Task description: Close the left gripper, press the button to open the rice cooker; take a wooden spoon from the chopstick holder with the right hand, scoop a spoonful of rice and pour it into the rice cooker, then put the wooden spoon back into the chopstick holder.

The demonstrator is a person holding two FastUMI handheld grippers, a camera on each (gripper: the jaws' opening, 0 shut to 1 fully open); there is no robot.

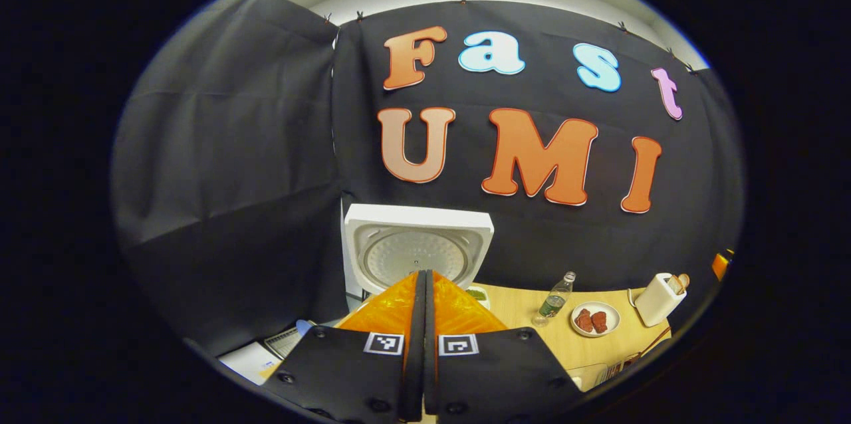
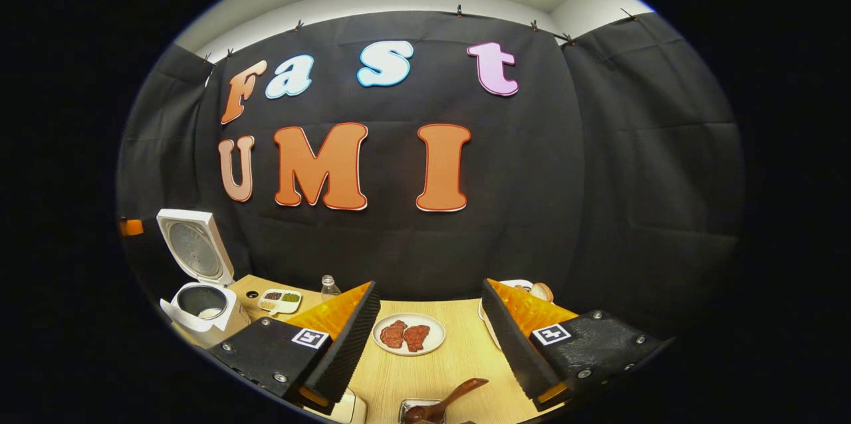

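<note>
Left gripper view: left tongs [image 1: 424, 278] pressed together, nothing between them, raised above the worktop [image 1: 525, 308]. Straight ahead of the tips, rice cooker [image 1: 415, 248] with lid up, inside of lid facing the camera. Right of the tongs, a small dish of greens [image 1: 477, 294] just beside the tips, then a clear bottle [image 1: 555, 299], a plate of red meat [image 1: 595, 319], and farther right the white chopstick holder [image 1: 658, 300] with something wooden sticking out of its top. Right gripper view: right tongs [image 2: 429, 301] spread wide, holding nothing. Far left of them, the rice cooker [image 2: 199, 294] open, lid [image 2: 195, 246] upright, pot visible with something pale at the bottom. Next a divided dish [image 2: 280, 301] with grains, then the bottle [image 2: 328, 287] behind the left finger [image 2: 346, 337]. Between the fingers, the meat plate [image 2: 409, 334] on the worktop [image 2: 452, 361]. Below it, near the bottom edge, the wooden spoon [image 2: 445, 401] resting in a small container [image 2: 419, 411], handle angled up to the right. Behind the right finger [image 2: 518, 337], partly hidden, the chopstick holder [image 2: 515, 286].
</note>
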